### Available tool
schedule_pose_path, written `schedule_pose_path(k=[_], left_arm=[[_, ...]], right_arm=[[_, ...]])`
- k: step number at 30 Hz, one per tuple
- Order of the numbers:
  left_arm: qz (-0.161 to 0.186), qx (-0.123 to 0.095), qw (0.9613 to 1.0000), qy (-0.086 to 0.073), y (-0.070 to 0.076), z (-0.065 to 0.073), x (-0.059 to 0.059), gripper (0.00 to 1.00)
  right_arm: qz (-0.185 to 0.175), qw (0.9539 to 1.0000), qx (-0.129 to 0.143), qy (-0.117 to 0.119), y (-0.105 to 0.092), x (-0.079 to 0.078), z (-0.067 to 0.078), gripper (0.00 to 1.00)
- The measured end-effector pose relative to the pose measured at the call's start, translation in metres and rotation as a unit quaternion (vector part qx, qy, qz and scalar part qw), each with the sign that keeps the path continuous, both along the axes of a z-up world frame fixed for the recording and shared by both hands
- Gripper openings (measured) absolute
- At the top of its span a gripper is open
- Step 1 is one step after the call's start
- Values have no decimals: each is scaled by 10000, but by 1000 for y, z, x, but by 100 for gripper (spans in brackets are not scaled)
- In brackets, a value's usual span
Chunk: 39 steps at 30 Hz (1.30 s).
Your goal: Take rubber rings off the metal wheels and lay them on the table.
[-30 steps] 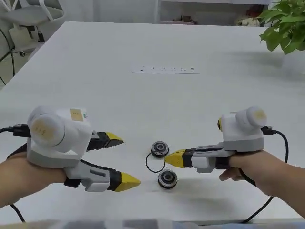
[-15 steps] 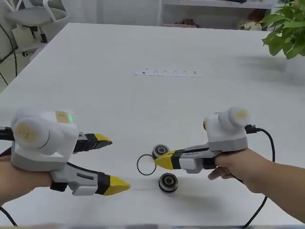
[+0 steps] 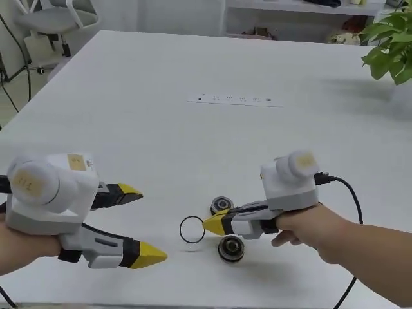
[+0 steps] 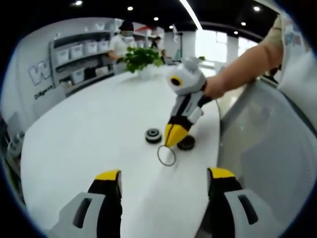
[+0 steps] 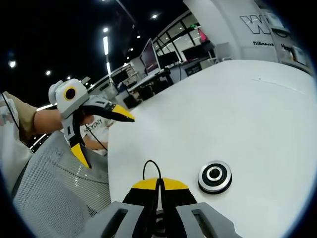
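1. My left claw (image 3: 140, 223) hangs over the white surface (image 3: 193, 129) with its jaws spread wide, gripping nothing. I would hold it off to the left, so the ring has a bare spot to land on.
2. The thin black rubber ring (image 3: 192, 230) sticks out to the left of my right claw (image 3: 212, 223), whose jaws are closed on the ring's rim. It sits low over the surface; I cannot tell whether it touches.
3. To do this well, I judge I should lower the tips until the ring lies flat. Then I should part the jaws gently, so it neither springs nor rolls.
4. The two small round metal wheels flank the right claw: one (image 3: 221, 206) just beyond its tips, the other (image 3: 231, 248) nearer me. Pulling back, I could knock either.
5. The left claw view shows the ring (image 4: 166, 155) as a full open loop under the right claw (image 4: 174, 138). The right claw view shows it (image 5: 144, 171) as a narrow arc above the closed tips. That view also shows one wheel's (image 5: 215, 176) bright hub and dark rim plainly, where the head view has them small.
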<state>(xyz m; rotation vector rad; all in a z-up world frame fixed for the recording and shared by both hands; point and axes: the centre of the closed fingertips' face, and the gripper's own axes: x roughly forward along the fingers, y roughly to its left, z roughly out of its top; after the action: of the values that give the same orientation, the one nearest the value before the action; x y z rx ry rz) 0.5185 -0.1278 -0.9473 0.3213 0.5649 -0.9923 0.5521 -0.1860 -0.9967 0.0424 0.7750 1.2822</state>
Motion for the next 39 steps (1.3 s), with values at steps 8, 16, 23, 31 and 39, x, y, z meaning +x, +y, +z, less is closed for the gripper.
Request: schedule_pose_path(k=[8,16,23,31,39], left_arm=[[1,24,10000,9,2,0,-3,71],[-6,66,10000,6,3,0,-2,71],[-55,89,9999,-3,1,2,0,70],[-160,93,9998,-9,-8,4,2,70],[-332,143,9993,-23,-19,5,5,69]], right_arm=[[55,9996,-180,-197,-1,2,-6,0],[138,9992,-185,-326,-1,1,-4,8],[121,9992,-97,-377,-5,2,3,15],[149,9986,-13,-498,-11,-1,13,20],[71,9983,82,-566,-25,-1,19,22]])
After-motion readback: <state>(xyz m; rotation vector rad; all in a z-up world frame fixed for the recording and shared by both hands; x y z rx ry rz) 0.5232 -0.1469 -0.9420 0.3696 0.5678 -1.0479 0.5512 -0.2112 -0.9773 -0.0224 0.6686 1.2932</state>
